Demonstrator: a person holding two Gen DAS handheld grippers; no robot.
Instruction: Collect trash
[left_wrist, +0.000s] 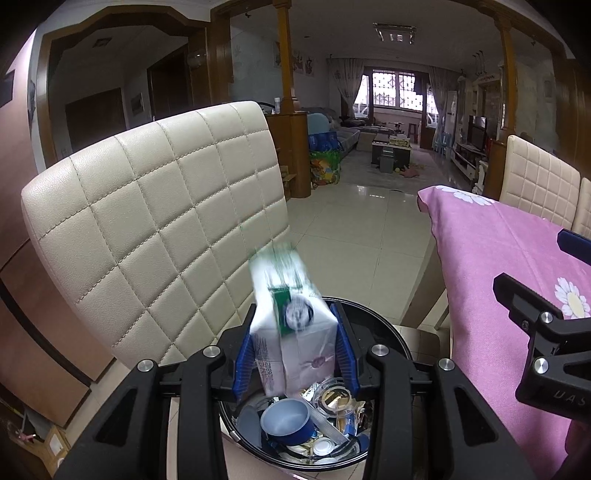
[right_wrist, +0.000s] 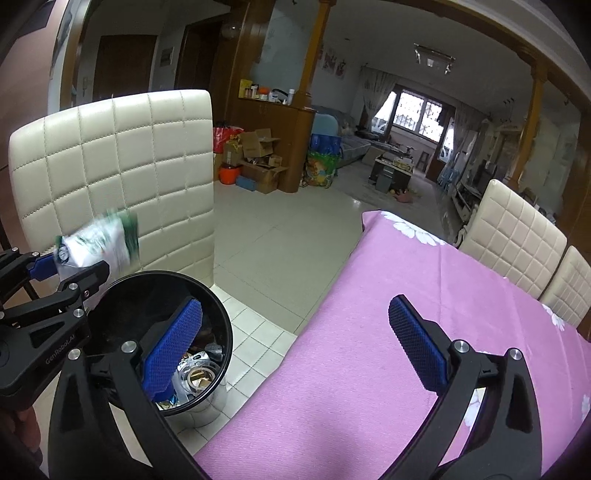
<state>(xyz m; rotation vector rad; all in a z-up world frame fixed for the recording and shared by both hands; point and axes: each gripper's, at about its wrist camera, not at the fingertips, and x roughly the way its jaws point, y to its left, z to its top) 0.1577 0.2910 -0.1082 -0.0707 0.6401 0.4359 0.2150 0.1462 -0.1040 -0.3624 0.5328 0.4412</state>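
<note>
The left gripper (left_wrist: 295, 354) is closed partway on a white and green carton (left_wrist: 286, 332), its blue pads pressed against the carton's two sides, and it holds the carton upright over the open mouth of a round black bin (left_wrist: 384, 332). The carton's top end is blurred in both views, so its print cannot be read. In the right wrist view the same carton (right_wrist: 99, 243) shows at the far left, in front of the cream quilted chair back (right_wrist: 122, 166), just above and behind the bin's rim (right_wrist: 221, 314). The bin stands on the pale tiled floor (right_wrist: 280, 240) between the chair and the table, and already holds a heap of trash: a blue plastic cup (left_wrist: 286, 421), clear plastic lids and shiny wrappers. The right gripper (right_wrist: 295, 343) has its jaws spread wide with nothing between them; its left finger pad (right_wrist: 173, 347) hangs over the bin's opening and its right finger pad (right_wrist: 417, 347) over the pink flowered tablecloth (right_wrist: 369, 332), beside the bin. In the left wrist view the right gripper's black frame (left_wrist: 546, 332) comes in from the right edge, above the cloth
</note>
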